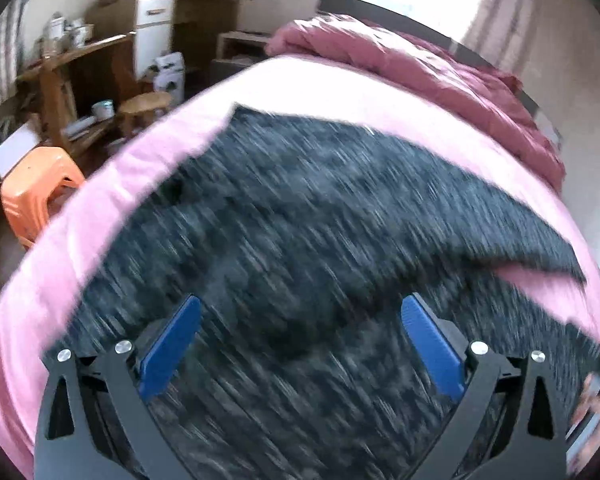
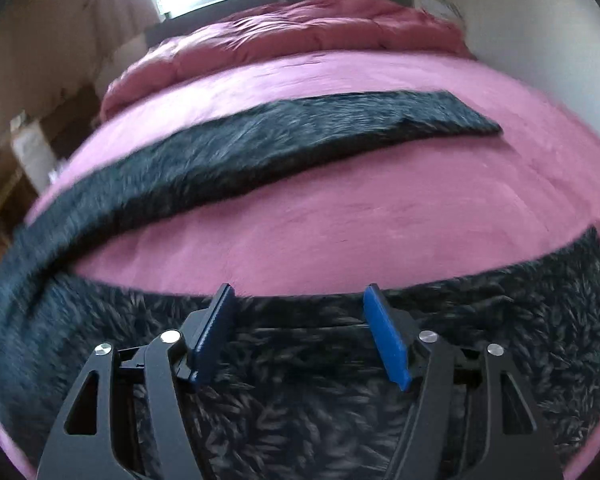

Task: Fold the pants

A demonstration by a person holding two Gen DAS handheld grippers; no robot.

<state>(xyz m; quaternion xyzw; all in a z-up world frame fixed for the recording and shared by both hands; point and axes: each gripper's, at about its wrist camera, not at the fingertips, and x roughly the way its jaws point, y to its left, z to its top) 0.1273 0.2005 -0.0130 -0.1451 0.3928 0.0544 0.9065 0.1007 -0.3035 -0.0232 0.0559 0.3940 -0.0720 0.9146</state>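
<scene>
Hovering wide-jawed and empty, both the left gripper (image 1: 300,320) and right gripper (image 2: 298,312) risk snagging the fuzzy pants (image 2: 300,140), bunching the legs.

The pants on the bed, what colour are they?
Dark grey, mottled; the pants show best in the right wrist view.

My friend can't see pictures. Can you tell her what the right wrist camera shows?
Dark fuzzy pants lie spread on a pink bed sheet, the two legs apart with pink showing between them. The right gripper hangs over the nearer leg, its blue fingers open and holding nothing. A rumpled pink quilt lies behind.
</scene>
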